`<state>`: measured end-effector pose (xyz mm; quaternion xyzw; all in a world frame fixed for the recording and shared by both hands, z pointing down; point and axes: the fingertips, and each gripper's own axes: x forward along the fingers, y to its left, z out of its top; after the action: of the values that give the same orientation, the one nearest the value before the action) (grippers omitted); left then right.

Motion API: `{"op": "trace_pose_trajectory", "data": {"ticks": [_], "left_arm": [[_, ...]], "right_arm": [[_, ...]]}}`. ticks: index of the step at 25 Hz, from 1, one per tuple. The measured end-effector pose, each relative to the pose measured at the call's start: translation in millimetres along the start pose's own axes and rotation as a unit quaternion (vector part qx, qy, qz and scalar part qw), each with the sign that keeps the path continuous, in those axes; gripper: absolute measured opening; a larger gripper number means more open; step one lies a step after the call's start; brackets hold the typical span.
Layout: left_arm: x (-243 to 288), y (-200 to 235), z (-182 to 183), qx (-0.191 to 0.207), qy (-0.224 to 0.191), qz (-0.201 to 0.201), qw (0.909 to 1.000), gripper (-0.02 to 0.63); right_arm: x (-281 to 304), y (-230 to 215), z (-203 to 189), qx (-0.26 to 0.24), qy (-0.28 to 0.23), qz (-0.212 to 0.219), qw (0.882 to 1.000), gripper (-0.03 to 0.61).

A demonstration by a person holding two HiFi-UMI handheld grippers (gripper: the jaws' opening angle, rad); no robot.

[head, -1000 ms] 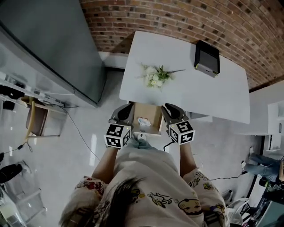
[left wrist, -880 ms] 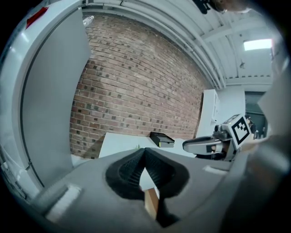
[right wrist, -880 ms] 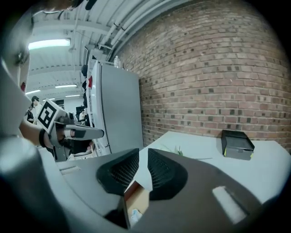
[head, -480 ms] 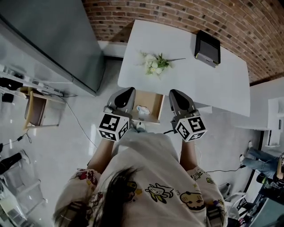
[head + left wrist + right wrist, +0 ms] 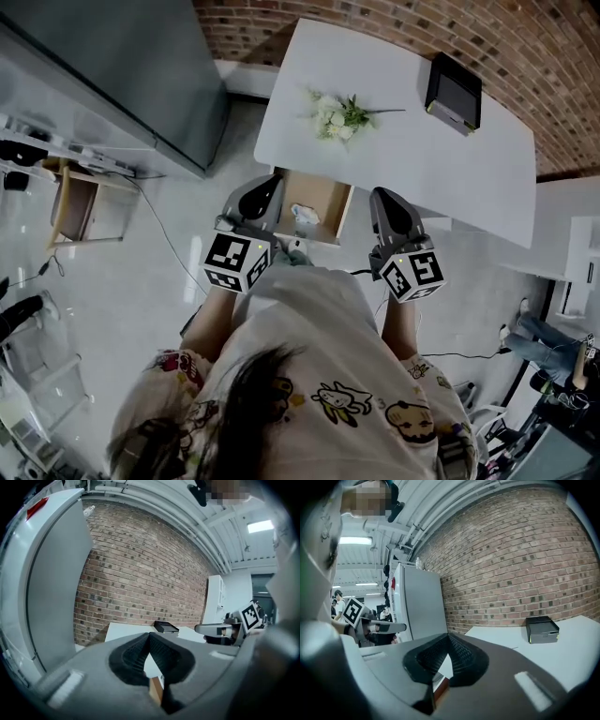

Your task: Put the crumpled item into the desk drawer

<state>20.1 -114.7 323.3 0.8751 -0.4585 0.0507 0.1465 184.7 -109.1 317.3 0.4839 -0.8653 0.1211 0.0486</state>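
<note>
— What had been changed just then?

— Both grippers had been pulled back from the open drawer (image 5: 326, 191). The left gripper (image 5: 267, 186) was held at its 9 o'clock and the right gripper (image 5: 384, 202) at its 3 o'clock. The crumpled item (image 5: 304, 214) was left lying inside, so only the shutting seemed to be needed.

— Were the jaws shut?

— Yes, both pairs were pressed together and nothing was held. That was shown only in the gripper views. The item was seen only in the head view.

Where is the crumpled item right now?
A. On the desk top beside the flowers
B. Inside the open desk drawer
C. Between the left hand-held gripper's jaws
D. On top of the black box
B: the head view shows the crumpled item lying inside the open drawer.
</note>
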Motion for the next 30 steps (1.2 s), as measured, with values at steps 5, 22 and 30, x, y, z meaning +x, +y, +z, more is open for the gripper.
{"op": "trace_pose_trajectory", "data": {"ticks": [5,22,30], "left_arm": [[0.2,7.0,-5.9,-0.003,0.009,0.010,0.9999,0.000],[2.9,15.7,4.5,0.018,-0.004,0.007,0.9998,0.000],[2.5,19.9,11.2,0.035,-0.005,-0.002,0.9994,0.000]], "right_arm": [[2.7,-1.6,0.6,0.000,-0.001,-0.004,1.000,0.009],[11.9,-1.7,4.9,0.001,0.003,-0.009,1.000,0.009],[17.7,5.3,6.1,-0.002,0.006,-0.009,1.000,0.009]]}}
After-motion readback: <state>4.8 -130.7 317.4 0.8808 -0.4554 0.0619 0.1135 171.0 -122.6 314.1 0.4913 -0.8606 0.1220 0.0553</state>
